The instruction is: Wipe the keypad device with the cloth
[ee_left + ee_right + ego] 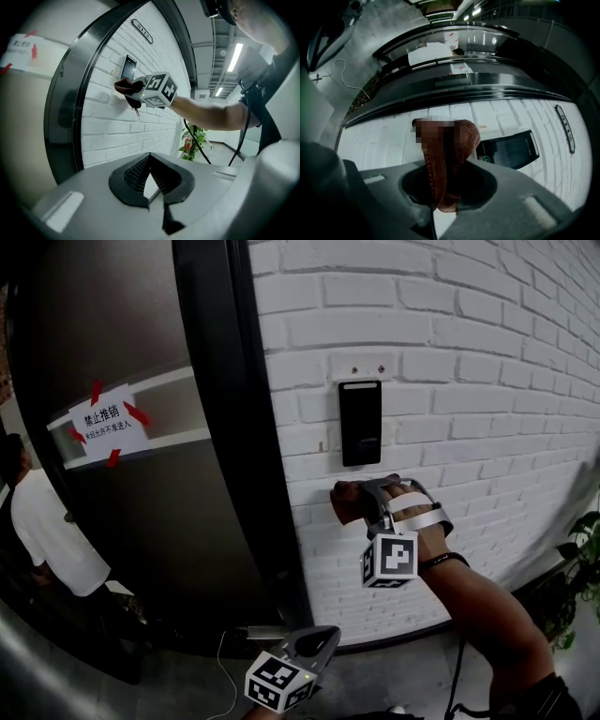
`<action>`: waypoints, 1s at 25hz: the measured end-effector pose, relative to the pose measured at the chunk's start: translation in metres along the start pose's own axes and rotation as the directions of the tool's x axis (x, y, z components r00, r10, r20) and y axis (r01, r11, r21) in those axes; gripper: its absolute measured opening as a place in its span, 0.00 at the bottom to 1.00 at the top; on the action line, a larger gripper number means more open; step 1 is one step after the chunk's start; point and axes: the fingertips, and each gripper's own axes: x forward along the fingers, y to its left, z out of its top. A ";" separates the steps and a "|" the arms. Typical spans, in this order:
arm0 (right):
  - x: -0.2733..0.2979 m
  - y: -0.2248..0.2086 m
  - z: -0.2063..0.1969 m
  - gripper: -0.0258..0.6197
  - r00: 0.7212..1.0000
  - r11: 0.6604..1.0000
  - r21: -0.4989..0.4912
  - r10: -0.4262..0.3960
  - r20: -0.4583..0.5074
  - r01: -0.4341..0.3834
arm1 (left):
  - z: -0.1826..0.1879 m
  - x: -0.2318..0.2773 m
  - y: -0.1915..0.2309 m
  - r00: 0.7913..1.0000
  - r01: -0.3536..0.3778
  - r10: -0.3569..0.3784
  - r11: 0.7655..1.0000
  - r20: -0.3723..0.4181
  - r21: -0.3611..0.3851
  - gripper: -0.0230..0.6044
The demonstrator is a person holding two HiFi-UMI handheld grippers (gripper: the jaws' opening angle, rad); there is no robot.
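- Two grippers on show, one loaded, one empty; order below follows the head view.
- At 9 o'clock: person in a white shirt (42, 531), standing next to the dark curved door (141, 540).
- At 10 o'clock: paper sign (105, 423) stuck to that door with red tape.
- At 6 o'clock: left gripper (317, 641), low in frame, well apart from the wall unit. Fingers (136, 173) pressed together at the tips, nothing between them.
- Just above centre, toward 12 o'clock: keypad device (360, 423), black, upright, mounted on the white brick wall (469, 352).
- At 6 to 7 o'clock of the device: right gripper (361, 501), strapped to a raised hand, fingers pinching the red-brown cloth (342, 502).
- Cloth bunched up, poking past the fingertips toward the brick.
- Narrow strip of brick visible between the cloth and the device's lower edge. Cloth-to-wall contact: can't tell.
- Same picture from the right gripper view: cloth dead centre, device at 3 o'clock of it, screen dark.
- At 4 o'clock: green plant (577, 568) near the foot of the wall.
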 end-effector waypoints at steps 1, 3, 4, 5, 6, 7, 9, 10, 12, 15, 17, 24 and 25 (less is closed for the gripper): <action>-0.006 -0.008 0.004 0.12 1.000 1.000 0.001 -0.011 0.009 0.011 | 0.000 0.000 0.000 1.000 0.000 0.000 1.000 0.001 -0.002 0.06; -0.020 -0.032 0.013 0.12 0.999 0.999 0.011 -0.037 0.033 0.036 | -0.001 -0.002 0.002 1.000 -0.003 0.003 1.000 0.003 -0.005 0.06; -0.026 -0.044 0.015 0.12 0.998 0.999 0.013 -0.053 0.037 0.053 | -0.001 -0.003 0.004 1.000 -0.006 0.006 1.000 0.005 -0.005 0.06; -0.032 -0.056 0.015 0.12 0.997 0.997 0.010 -0.075 0.036 0.074 | 0.000 -0.004 0.006 1.000 -0.011 0.011 1.000 0.008 -0.005 0.06; -0.036 -0.067 0.014 0.12 0.994 0.995 0.005 -0.100 0.034 0.100 | 0.000 -0.004 0.008 1.000 -0.015 0.015 1.000 0.010 -0.005 0.06; -0.039 -0.079 0.014 0.12 0.992 0.992 0.000 -0.125 0.035 0.125 | 0.001 -0.005 0.010 1.000 -0.019 0.019 1.000 0.013 -0.005 0.06; -0.046 -0.104 0.018 0.12 0.984 0.985 -0.002 -0.170 0.046 0.170 | 0.002 -0.006 0.013 1.000 -0.025 0.025 1.000 0.016 -0.005 0.06; -0.049 -0.117 0.021 0.12 0.980 0.982 -0.001 -0.190 0.053 0.191 | 0.003 -0.006 0.014 0.999 -0.028 0.028 1.000 0.018 -0.003 0.06; -0.050 -0.141 0.025 0.12 0.971 0.973 -0.004 -0.231 0.062 0.231 | 0.005 -0.007 0.017 0.999 -0.034 0.034 0.999 0.022 -0.002 0.06; -0.047 -0.171 0.031 0.12 0.957 0.958 -0.022 -0.284 0.064 0.285 | 0.007 -0.008 0.017 0.999 -0.041 0.041 0.999 0.028 -0.004 0.06; -0.043 -0.186 0.035 0.12 0.949 0.949 -0.038 -0.309 0.062 0.312 | 0.006 -0.009 0.017 0.999 -0.043 0.043 0.999 0.028 -0.008 0.06; -0.017 -0.202 0.032 0.12 0.945 0.943 -0.065 -0.324 0.033 0.326 | 0.007 -0.012 0.019 0.998 -0.058 0.057 0.998 0.037 0.010 0.06; -0.014 -0.201 0.030 0.12 0.946 0.944 -0.066 -0.323 0.030 0.324 | 0.008 -0.014 0.020 0.997 -0.062 0.061 0.998 0.038 0.011 0.06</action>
